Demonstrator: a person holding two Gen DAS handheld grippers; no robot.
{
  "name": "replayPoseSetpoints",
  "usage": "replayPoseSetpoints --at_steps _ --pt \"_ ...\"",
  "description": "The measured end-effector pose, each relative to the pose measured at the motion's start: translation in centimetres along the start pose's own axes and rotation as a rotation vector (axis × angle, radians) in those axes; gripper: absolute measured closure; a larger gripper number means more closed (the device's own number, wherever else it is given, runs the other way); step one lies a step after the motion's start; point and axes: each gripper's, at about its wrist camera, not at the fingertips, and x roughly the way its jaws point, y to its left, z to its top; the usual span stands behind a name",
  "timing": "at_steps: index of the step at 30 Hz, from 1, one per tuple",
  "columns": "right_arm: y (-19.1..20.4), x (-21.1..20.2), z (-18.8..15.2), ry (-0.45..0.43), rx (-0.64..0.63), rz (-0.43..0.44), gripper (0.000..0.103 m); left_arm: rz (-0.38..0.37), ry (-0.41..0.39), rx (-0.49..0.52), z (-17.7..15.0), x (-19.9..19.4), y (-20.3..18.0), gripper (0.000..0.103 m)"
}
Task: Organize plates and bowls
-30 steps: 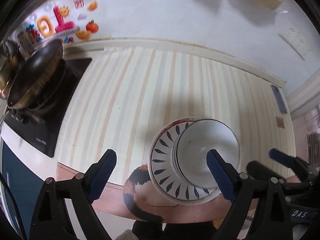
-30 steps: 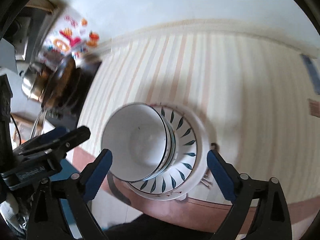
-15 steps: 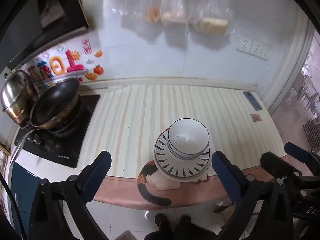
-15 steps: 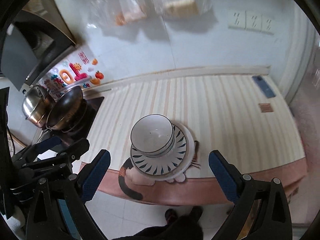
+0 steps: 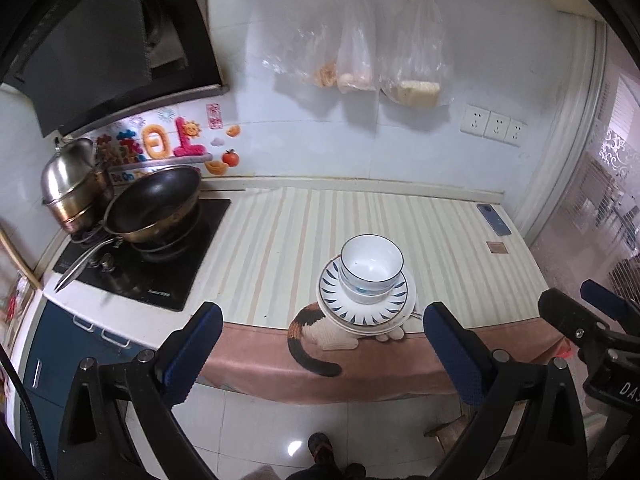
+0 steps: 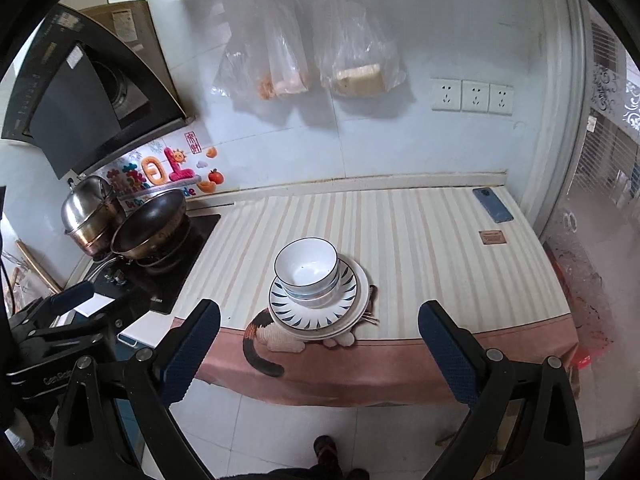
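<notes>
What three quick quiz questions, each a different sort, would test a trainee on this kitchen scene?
1. True or false: the white bowls with dark rims sit nested on the stack of leaf-patterned white plates.
2. Multiple choice: the blue phone lies (A) on the black hob, (B) near the far right corner of the striped counter mat, (C) inside a bowl.
3. Fill in: the left gripper and right gripper both stand ____ and hold nothing.

Key: 1 true; 2 B; 3 open.
</notes>
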Motion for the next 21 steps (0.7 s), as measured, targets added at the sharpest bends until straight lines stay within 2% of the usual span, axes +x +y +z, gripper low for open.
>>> replayPoseSetpoints --at_steps 6,21 --pt "-0.4 -2.7 -1.4 -0.014 -0.024 0.001 0.002 0.034 -0.031 -0.028 -1.2 -2.8 -0.5 0.000" --pt "0.2 -7.5 -3.6 -0.066 -0.030 -0.024 0.001 0.027 -0.068 -0.016 -3.0 -6.4 0.7 0.000"
